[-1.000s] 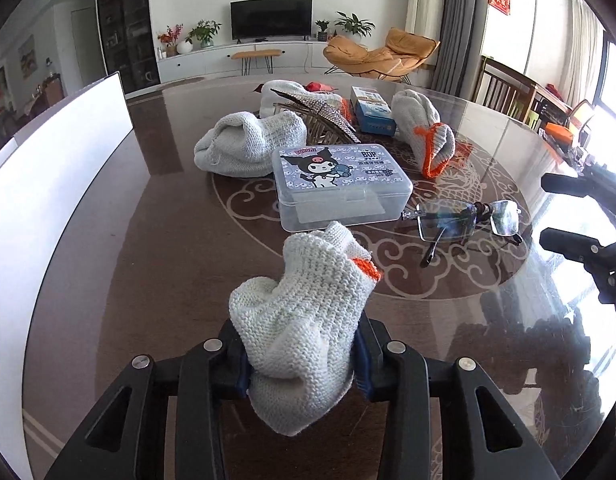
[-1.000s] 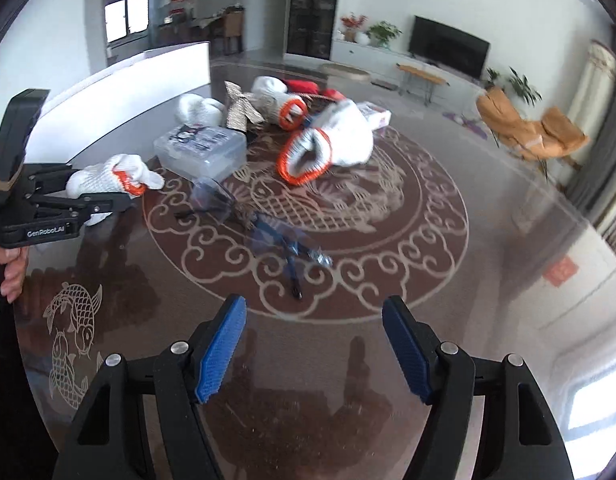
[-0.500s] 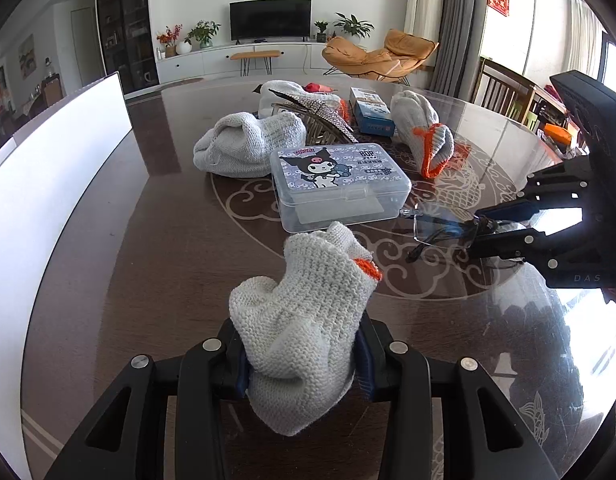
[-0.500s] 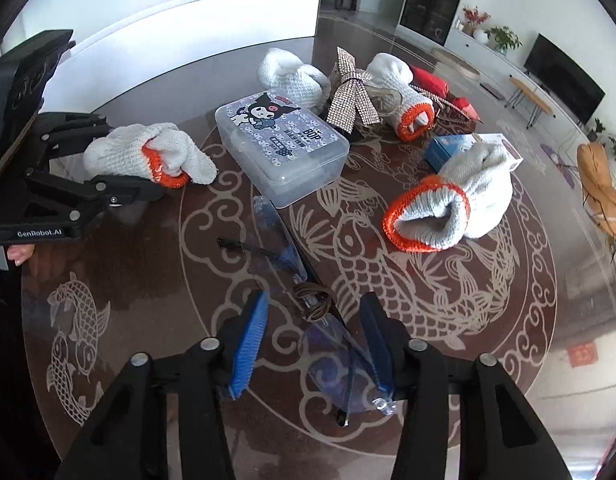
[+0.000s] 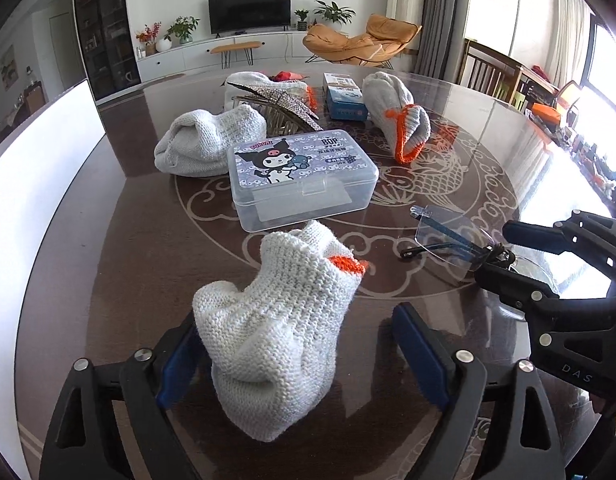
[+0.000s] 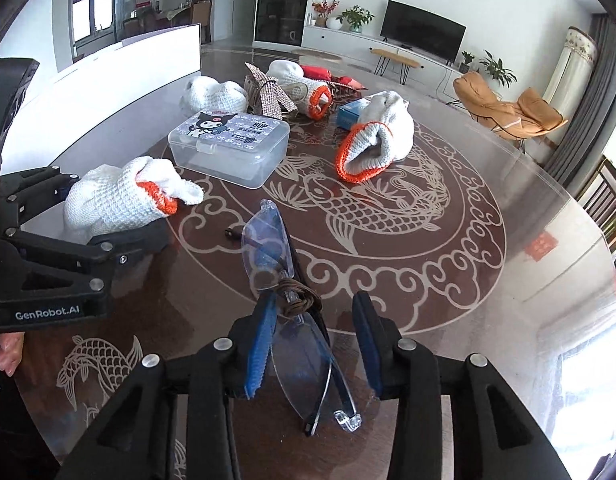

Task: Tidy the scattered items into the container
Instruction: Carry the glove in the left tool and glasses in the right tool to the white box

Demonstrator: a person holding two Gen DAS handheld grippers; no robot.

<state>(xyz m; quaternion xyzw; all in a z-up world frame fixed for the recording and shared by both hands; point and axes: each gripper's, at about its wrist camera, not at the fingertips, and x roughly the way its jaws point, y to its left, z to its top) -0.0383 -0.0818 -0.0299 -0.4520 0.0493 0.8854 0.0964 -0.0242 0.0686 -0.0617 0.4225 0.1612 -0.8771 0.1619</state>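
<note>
The white knitted glove (image 5: pixel 276 328) with an orange cuff sags between the spreading left gripper (image 5: pixel 304 352) jaws, one pad clear. Glasses (image 6: pixel 292 312) lie between the right gripper (image 6: pixel 312 344) jaws, also opening. Four gloves, one clear box (image 5: pixel 304 178) ahead

Bright daylight floods in from the windows (image 5: pixel 604 64) at the right of the left wrist view, blowing them out to white and laying a broad glare across the glossy dark brown round bench with pale fish patterns (image 5: pixel 548 168). In the right wrist view the same sheen whitens the bench's far right rim (image 6: pixel 580 344), and soft shadows sit beneath the things. Both views are sharp at centre, strongly bowed by the fisheye, with black corners.
</note>
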